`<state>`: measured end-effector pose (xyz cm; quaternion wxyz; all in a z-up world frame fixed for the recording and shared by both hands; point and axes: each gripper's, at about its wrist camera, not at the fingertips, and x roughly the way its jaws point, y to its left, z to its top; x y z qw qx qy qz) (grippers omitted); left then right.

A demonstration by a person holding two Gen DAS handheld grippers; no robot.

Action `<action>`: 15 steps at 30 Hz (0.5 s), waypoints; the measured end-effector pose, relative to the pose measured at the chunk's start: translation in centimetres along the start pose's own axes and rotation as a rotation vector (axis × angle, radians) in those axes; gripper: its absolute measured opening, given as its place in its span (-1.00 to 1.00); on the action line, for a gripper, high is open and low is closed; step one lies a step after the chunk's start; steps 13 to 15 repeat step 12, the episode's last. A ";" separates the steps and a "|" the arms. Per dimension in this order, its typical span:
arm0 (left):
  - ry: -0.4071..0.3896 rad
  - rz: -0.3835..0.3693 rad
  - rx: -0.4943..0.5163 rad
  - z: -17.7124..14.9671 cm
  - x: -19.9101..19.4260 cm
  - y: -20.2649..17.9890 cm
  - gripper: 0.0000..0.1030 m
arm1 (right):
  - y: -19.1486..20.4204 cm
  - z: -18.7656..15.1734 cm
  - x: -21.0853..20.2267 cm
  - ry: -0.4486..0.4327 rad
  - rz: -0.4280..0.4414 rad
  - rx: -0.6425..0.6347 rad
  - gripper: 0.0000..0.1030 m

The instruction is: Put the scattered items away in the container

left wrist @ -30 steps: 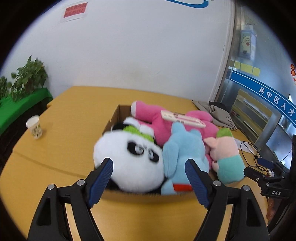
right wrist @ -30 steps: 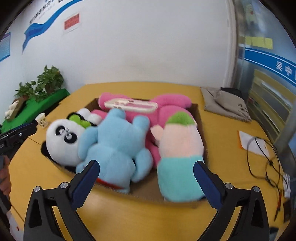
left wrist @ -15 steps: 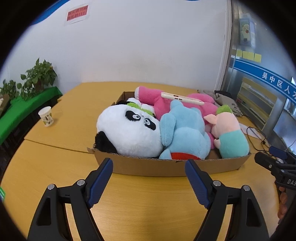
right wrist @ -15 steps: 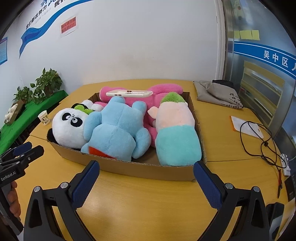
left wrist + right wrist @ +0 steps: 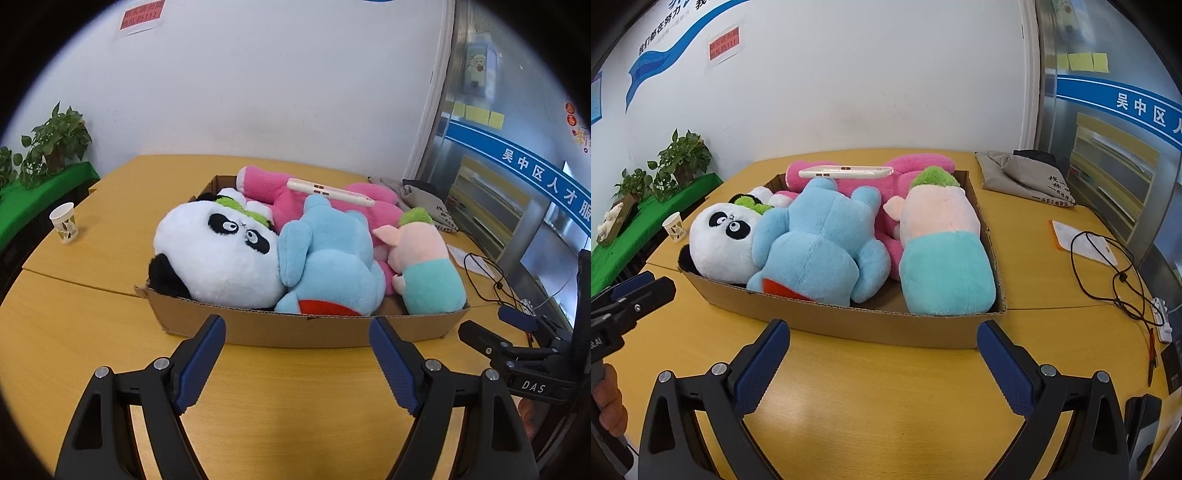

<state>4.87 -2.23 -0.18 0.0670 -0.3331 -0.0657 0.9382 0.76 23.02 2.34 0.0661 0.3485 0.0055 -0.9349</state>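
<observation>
A shallow cardboard box [image 5: 295, 332] [image 5: 871, 326] sits on the wooden table, filled with plush toys. Inside lie a panda [image 5: 218, 254] [image 5: 720, 243], a light blue toy [image 5: 332, 258] [image 5: 820, 247], a pink toy [image 5: 280, 192] [image 5: 916, 166] and a pink-and-teal pig [image 5: 424, 266] [image 5: 942, 251]. A white remote [image 5: 328, 191] [image 5: 846, 171] rests on top of the pink toy. My left gripper [image 5: 297, 354] hovers open over the table just in front of the box, holding nothing. My right gripper [image 5: 882, 362] is also open and empty, in front of the box's near wall.
A paper cup [image 5: 64, 223] [image 5: 675, 227] stands at the table's left. Grey cloth bag [image 5: 1027, 173], a paper sheet and black cable [image 5: 1108, 258] lie on the right. Potted plants [image 5: 55, 144] on a green ledge at the far left. A wall lies behind.
Both grippers pulled back and down from over the toys. The box front wall and bare table now show between the fingers. The jaws stayed open.
</observation>
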 end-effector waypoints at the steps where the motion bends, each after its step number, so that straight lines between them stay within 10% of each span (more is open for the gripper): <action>1: 0.006 0.021 0.009 -0.1 0.1 -0.1 0.56 | 0.0 -0.1 0.1 0.003 0.000 -0.001 0.99; 15: 0.041 0.083 0.002 -0.8 0.9 0.8 0.56 | 0.3 -0.2 1.2 0.009 -0.006 0.000 0.99</action>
